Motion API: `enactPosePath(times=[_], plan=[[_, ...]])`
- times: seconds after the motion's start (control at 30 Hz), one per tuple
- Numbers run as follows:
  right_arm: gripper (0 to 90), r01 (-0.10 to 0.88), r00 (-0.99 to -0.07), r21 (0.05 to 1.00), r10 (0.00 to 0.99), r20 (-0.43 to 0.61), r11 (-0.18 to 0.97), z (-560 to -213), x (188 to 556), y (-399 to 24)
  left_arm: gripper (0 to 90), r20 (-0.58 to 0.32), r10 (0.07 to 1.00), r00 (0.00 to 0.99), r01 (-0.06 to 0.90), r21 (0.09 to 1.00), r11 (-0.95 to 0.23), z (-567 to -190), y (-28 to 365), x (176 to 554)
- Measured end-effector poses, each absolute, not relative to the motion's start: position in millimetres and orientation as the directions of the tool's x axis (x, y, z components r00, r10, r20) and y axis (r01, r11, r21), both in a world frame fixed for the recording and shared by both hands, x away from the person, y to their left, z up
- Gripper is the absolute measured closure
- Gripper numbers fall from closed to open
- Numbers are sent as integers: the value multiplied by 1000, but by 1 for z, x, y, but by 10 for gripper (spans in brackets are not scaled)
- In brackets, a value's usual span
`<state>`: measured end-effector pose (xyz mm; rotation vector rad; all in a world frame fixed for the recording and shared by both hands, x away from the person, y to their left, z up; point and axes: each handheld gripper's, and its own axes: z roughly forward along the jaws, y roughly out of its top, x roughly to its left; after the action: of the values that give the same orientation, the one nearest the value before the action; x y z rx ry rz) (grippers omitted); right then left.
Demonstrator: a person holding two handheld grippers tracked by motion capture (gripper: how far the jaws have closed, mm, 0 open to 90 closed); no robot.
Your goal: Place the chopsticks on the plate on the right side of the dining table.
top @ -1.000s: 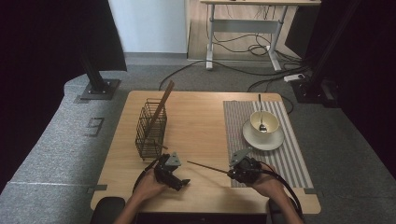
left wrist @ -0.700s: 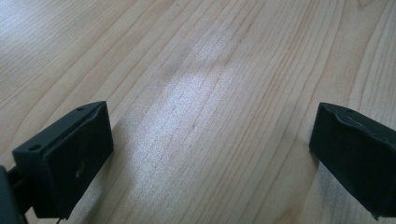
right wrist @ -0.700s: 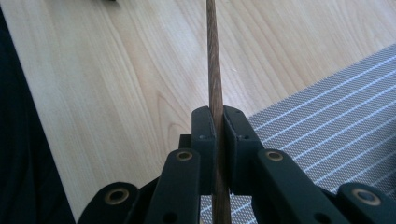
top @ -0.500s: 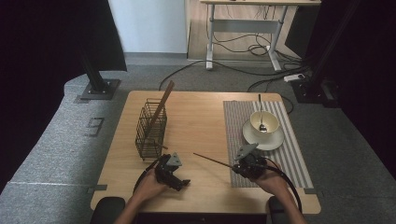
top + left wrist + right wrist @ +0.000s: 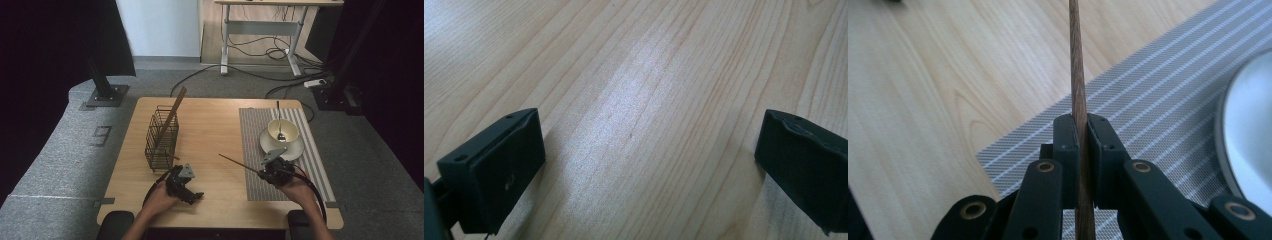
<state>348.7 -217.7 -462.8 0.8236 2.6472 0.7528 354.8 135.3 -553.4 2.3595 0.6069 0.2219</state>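
**A:** What did you have in hand just then?

**B:** A thin brown wooden stick. My right gripper had its fingers pinched tight on it, one pad on each side. In the high view the stick ran out from the fingers up and to the left, its tip over bare wood near the middle of the tabletop, clear of the surface as far as I could tell.

**A:** And where did the gripper itself sit?

**B:** Over the near left part of the striped grey placemat, just my side of the white saucer. The right gripper view had the mat's corner under the fingers and the saucer's rim at the right edge.

**A:** What stood on that saucer?

**B:** A cream cup with a spoon leaning in it.

**A:** Your other hand?

**B:** My left gripper rested low at the near edge of the tabletop, fingers spread wide with nothing between them, just wood grain in the left gripper view.

**A:** Anything on that side?

**B:** A dark wire basket stood just beyond the left gripper, with a second brown stick leaning out of its top toward the far side.
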Motion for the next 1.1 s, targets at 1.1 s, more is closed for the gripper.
enactPosePath(times=[1.1], plan=[[830,619,-603,563,790,-107,548,-467,385,-282,0,-3,480,877,364,656,-661,-553,135,355]])
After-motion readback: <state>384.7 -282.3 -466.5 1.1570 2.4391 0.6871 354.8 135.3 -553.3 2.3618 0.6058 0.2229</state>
